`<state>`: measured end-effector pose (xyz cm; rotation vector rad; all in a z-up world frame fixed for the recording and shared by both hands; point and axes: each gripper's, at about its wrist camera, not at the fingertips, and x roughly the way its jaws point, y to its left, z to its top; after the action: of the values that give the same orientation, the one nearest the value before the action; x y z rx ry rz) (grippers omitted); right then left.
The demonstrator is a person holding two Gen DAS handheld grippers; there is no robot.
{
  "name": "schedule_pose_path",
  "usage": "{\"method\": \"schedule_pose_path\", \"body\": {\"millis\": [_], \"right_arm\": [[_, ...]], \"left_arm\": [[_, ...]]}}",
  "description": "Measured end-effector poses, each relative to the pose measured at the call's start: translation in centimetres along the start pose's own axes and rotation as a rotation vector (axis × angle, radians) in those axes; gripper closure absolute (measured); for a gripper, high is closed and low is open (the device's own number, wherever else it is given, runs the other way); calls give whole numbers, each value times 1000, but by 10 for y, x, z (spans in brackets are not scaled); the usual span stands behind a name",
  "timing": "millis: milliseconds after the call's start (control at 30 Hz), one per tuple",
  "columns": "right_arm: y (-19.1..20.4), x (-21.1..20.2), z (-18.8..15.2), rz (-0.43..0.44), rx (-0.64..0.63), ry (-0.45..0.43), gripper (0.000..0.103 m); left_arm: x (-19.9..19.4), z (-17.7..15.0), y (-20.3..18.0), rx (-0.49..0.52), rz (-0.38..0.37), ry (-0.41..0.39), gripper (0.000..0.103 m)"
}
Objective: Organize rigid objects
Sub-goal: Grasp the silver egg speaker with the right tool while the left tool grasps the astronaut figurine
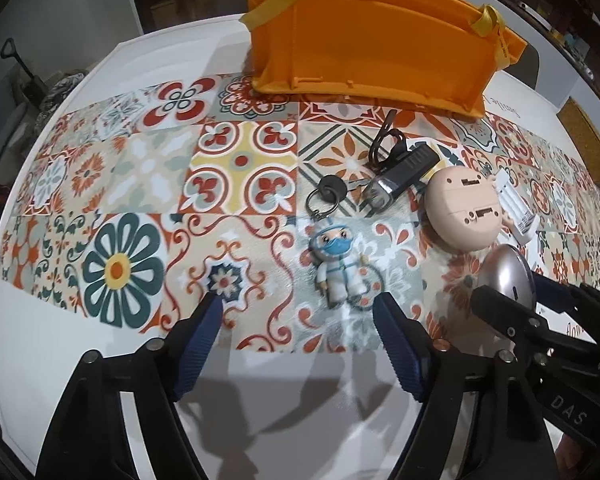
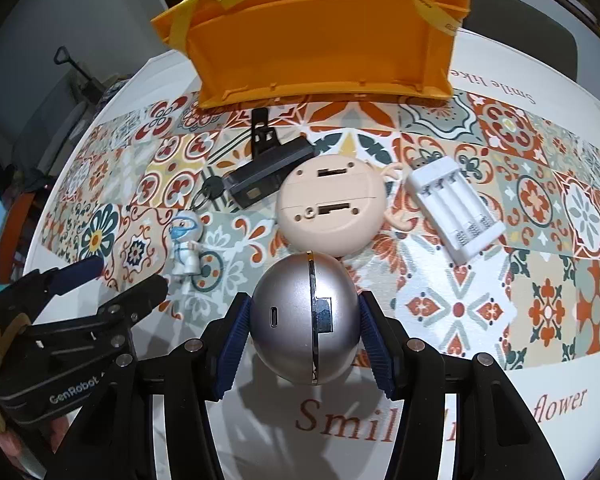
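A silver ball-shaped device (image 2: 306, 320) is clamped between the blue pads of my right gripper (image 2: 304, 300), lifted slightly off the table. In the left wrist view the same ball (image 1: 508, 276) shows at the right with the right gripper (image 1: 520, 294) around it. My left gripper (image 1: 298, 308) is open, pointing down at a small masked-figure keychain (image 1: 336, 268) that lies just past its fingertips, untouched. That left gripper (image 2: 132, 274) also appears at the left of the right wrist view, beside the figure (image 2: 186, 252). An orange storage bag (image 2: 320, 52) stands open at the far side.
On the patterned tile mat (image 1: 140, 184) lie a black key (image 1: 332, 190), a black clip-on light (image 1: 400, 172), a round pink device (image 2: 332, 208) face down and a white battery charger (image 2: 456, 216). The white table edge (image 1: 60, 340) runs near my left gripper.
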<state>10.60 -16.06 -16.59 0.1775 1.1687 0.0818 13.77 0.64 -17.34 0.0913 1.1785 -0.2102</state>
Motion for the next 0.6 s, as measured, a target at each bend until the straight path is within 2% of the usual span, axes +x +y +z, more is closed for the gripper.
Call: {"method": "schedule_pose_path", "body": {"millis": [433, 600], "right_arm": [[-17, -4, 5, 1, 62, -18, 49], [-20, -2, 7, -2, 76, -19, 49]], "left_arm": [[14, 28, -8, -55, -69, 1, 43], [25, 33, -11, -71, -64, 32, 54]]}}
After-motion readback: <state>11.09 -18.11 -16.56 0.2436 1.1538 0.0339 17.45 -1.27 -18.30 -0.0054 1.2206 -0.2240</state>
